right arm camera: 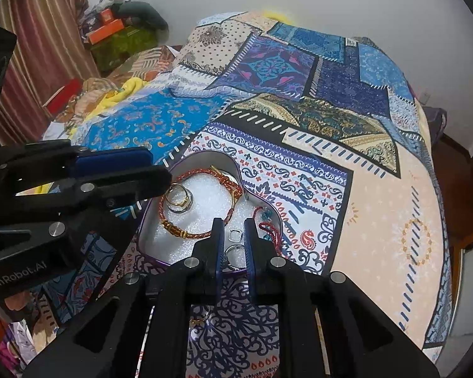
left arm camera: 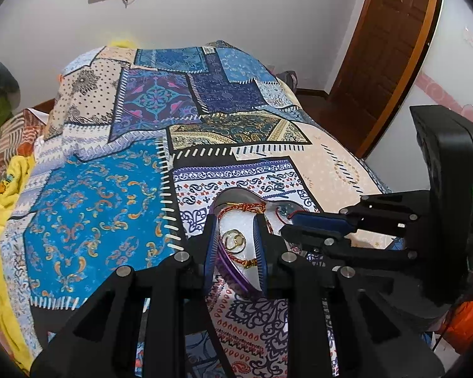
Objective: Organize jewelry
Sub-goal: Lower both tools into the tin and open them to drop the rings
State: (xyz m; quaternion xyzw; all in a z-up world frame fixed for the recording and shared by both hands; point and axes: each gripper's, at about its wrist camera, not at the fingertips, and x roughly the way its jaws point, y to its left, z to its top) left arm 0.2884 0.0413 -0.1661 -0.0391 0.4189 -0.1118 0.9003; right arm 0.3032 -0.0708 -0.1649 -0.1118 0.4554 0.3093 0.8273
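Left wrist view: my left gripper (left arm camera: 236, 236) hangs over the heart-shaped tin (left arm camera: 236, 252) on the bed (left arm camera: 94, 204).
Left fingers: spread, one on each side of the tin's near lobe; I cannot tell whether they touch its rim.
Tin contents: red-and-gold braided bracelet (left arm camera: 242, 208) along the far edge, gold ring (left arm camera: 235, 240) on white foam between my fingers.
Right gripper (left arm camera: 318, 225): comes in from the right at the tin's right rim.
Open room: wide quilt to the left and beyond; the bed edge drops off right.

Right wrist view: my right gripper (right arm camera: 233, 236) sits over the tin's (right arm camera: 205, 157) near edge.
Right fingers: slightly parted around a silver ring (right arm camera: 235, 235), not clearly touching it.
Other pieces: bracelet (right arm camera: 198, 201) circling the foam, rings (right arm camera: 179, 200) at left, red cord (right arm camera: 268, 223) across the right rim.
Left gripper (right arm camera: 154, 173): reaches the tin's left rim.
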